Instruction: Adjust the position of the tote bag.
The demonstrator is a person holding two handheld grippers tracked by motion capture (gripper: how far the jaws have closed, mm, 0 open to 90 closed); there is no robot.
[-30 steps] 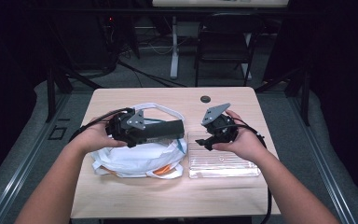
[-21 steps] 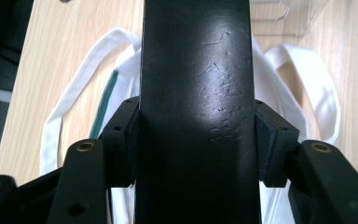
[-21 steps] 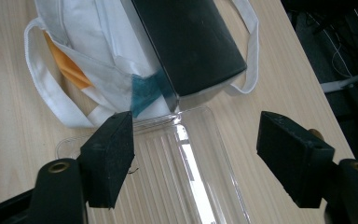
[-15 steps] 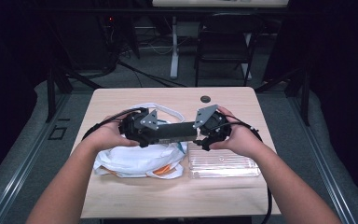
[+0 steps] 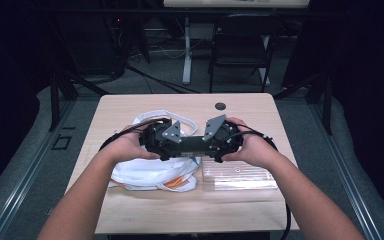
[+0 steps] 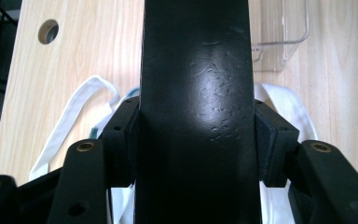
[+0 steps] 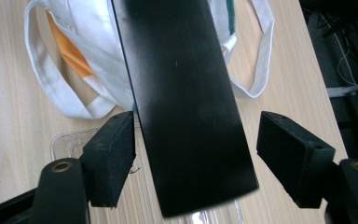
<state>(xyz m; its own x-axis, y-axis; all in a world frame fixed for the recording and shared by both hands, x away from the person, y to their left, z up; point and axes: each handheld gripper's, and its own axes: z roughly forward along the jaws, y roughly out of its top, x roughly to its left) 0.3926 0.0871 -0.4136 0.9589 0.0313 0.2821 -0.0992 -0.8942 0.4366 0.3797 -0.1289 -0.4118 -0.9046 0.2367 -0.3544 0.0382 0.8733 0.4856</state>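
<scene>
While the left gripper [image 5: 192, 145] stays clamped on the flat black rectangular bar [image 6: 196, 112] above the white cloth bag [image 5: 150, 172], the right gripper [image 7: 196, 158], jaws just opened and straddling the bar's free end, must next close to take it over.

Both tools [image 5: 192, 145] meet above white bag [image 5: 150, 172].

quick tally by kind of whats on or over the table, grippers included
grippers: 2, left gripper, right gripper
black box: 1
white cloth bag: 1
clear plastic tray: 1
total: 5
</scene>
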